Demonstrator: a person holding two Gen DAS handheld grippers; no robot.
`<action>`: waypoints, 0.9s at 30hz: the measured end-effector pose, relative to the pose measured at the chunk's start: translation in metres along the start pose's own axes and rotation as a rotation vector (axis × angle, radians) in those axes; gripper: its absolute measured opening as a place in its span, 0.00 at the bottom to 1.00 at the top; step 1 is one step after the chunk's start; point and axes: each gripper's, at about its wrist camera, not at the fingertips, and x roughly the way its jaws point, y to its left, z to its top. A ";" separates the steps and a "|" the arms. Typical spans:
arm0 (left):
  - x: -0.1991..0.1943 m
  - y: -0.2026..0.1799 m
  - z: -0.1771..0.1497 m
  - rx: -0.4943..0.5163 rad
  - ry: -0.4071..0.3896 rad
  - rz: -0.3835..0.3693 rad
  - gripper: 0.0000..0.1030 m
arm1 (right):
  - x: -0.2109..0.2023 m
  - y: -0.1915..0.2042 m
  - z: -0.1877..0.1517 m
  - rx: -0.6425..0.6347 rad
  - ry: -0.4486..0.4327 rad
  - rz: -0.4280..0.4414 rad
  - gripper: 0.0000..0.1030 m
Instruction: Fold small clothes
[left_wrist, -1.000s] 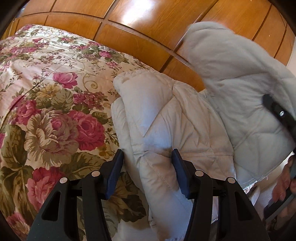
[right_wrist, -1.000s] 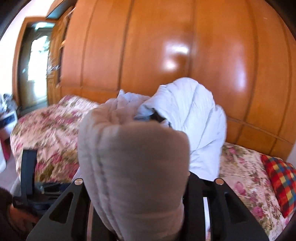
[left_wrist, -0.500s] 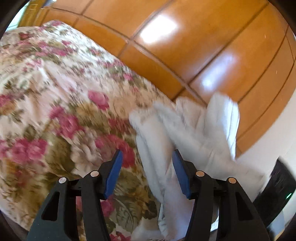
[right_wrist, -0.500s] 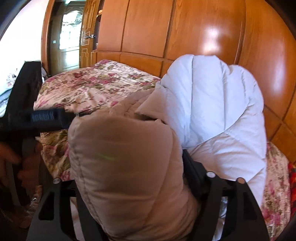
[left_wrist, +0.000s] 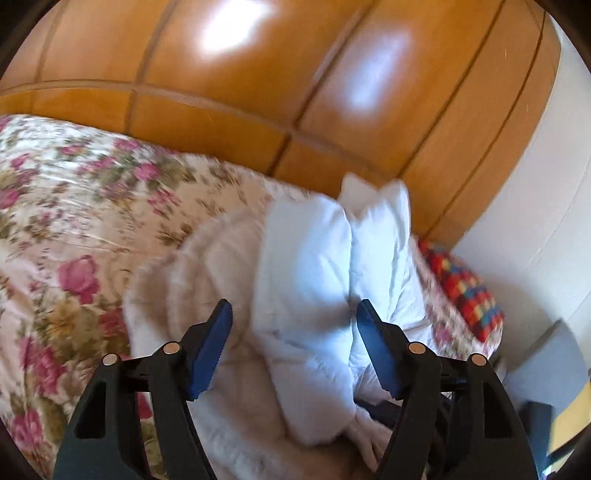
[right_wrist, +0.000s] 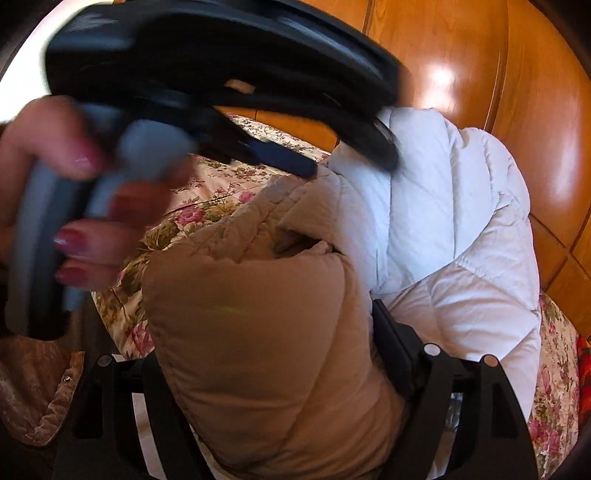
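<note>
Puffy quilted jacket (right_wrist: 280, 332), tan lining bunched low centre, white shell (left_wrist: 306, 266) heaped beyond on the flowered bed (left_wrist: 74, 206). Right gripper (right_wrist: 266, 369) clamped on the tan fold. Left gripper (left_wrist: 293, 343) wide apart, blue pads flanking the white bulge, holding nothing. Since a second ago, swung rightward: checked pillow (left_wrist: 461, 288) now at right, wooden panelling (left_wrist: 258, 74) behind.

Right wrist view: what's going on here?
A person is folding a puffy quilted jacket on a bed with a floral bedspread. The right tool is shut on a thick beige-lined fold of the jacket, holding it up off the bed. The left tool is open, its blue pads either side of the white part without gripping. The fold isn't laid down yet.
</note>
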 end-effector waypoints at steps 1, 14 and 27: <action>0.007 -0.002 0.000 0.008 0.010 0.014 0.32 | -0.006 -0.002 -0.001 -0.008 -0.012 0.001 0.76; -0.028 0.033 -0.037 -0.123 -0.077 -0.086 0.15 | -0.117 -0.148 -0.013 0.413 -0.260 0.097 0.81; -0.032 0.073 -0.066 -0.282 -0.077 -0.127 0.15 | 0.022 -0.181 0.040 0.477 0.023 0.030 0.30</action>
